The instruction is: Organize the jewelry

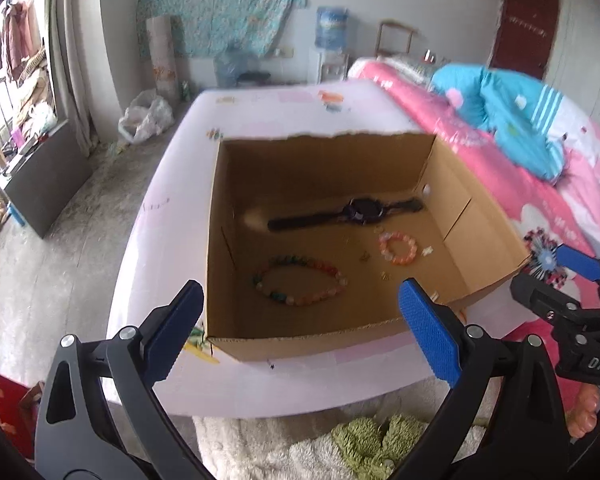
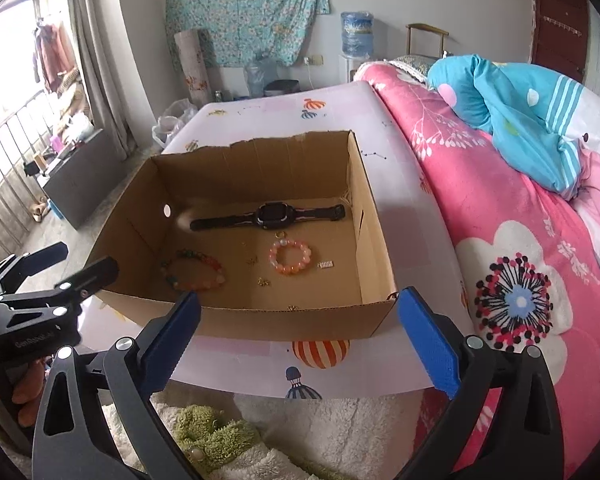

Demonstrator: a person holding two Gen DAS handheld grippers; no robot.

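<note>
Left wrist view: the left tool (image 1: pixel 300 332) is held spread and empty, just short of the near wall of the box (image 1: pixel 300 344), which sits on a pale counter (image 1: pixel 160 216) beside the bed (image 1: pixel 560 208). The right tool (image 2: pixel 300 332) is likewise spread with nothing between its pads, hovering at the box's near right corner.

All the jewelry is seen on the box floor. A watch (image 2: pixel 266 216) lies along the far wall, its long axis running left to right, across both tools' line of approach. The pink bracelet (image 2: pixel 290 257) rests just in front of it, right of centre; the multicolour bracelet (image 2: pixel 194 270) lies nearer and to the left. Small gold bits (image 2: pixel 263 281) are scattered between them.

The multicolour bracelet is judged nearer the left tool, the pink one nearer the right. Either would be reached forward and down over the near wall.
</note>
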